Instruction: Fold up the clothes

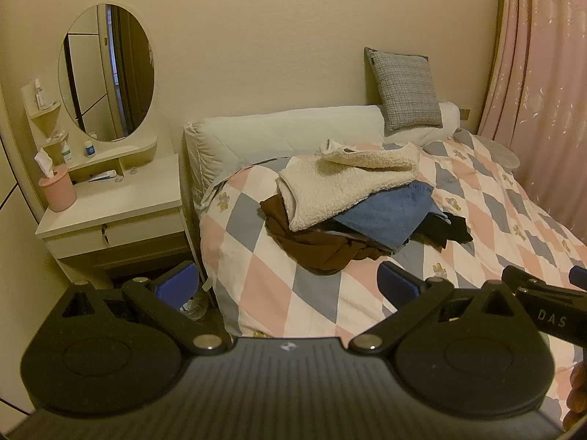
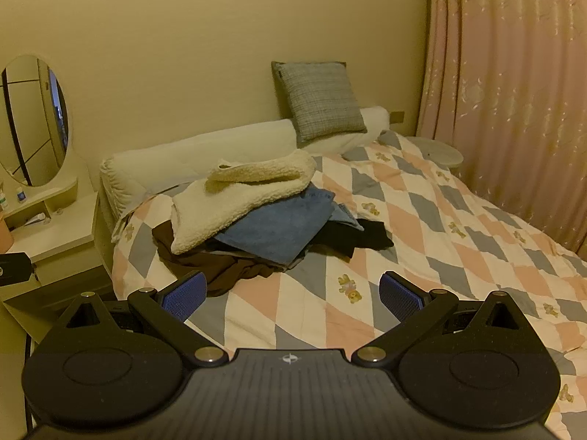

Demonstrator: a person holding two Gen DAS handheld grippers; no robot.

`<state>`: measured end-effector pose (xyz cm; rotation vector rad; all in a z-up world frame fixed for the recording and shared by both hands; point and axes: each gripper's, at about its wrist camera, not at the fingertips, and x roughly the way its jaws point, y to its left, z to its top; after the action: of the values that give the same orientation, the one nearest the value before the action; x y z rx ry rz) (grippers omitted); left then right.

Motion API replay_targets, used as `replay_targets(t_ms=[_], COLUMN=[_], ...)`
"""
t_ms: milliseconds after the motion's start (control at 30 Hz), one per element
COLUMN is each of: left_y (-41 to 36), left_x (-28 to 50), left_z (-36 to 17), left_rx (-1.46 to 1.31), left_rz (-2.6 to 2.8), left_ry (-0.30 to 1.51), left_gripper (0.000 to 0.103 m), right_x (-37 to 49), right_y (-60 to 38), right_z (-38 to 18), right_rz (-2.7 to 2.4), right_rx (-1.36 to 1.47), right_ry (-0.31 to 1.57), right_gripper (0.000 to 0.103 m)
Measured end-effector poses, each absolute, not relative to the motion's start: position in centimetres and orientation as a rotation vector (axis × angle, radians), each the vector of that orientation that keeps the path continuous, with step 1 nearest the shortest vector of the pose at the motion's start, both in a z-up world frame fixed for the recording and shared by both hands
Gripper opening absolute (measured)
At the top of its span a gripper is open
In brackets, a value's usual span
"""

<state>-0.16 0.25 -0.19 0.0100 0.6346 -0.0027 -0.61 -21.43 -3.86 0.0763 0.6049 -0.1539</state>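
Clothes pile [image 1: 352,205] on quilt [image 1: 293,293] near headboard end of bed, well ahead of both tongs. Cream fleece [image 2: 238,201] on top, long axis running low-left to upper-right; folded denim [image 2: 282,231] beneath, brown garment [image 2: 205,260] at bottom left, black one, possibly trousers, at right. Left tongs [image 1: 288,280] wide apart, holding nothing. Right tongs [image 2: 293,295] wide apart, likewise unladen.

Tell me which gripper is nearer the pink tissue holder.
Left. The left gripper sits by the vanity bearing the pink tissue holder; the right gripper is over the quilt, farther right.
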Motion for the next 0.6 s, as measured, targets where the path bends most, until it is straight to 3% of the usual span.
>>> replay_targets(t_ms=[600], left_y=[1.6], left_x=[-0.2], left_z=[-0.8], left_rx=[-0.001], left_rz=[0.012], left_ry=[0.664], left_gripper=[0.103], right_x=[-0.8], right_y=[-21.8], right_z=[-3.4], right_rz=[-0.162], right_rx=[0.073], right_ry=[0.597], right_gripper=[0.103])
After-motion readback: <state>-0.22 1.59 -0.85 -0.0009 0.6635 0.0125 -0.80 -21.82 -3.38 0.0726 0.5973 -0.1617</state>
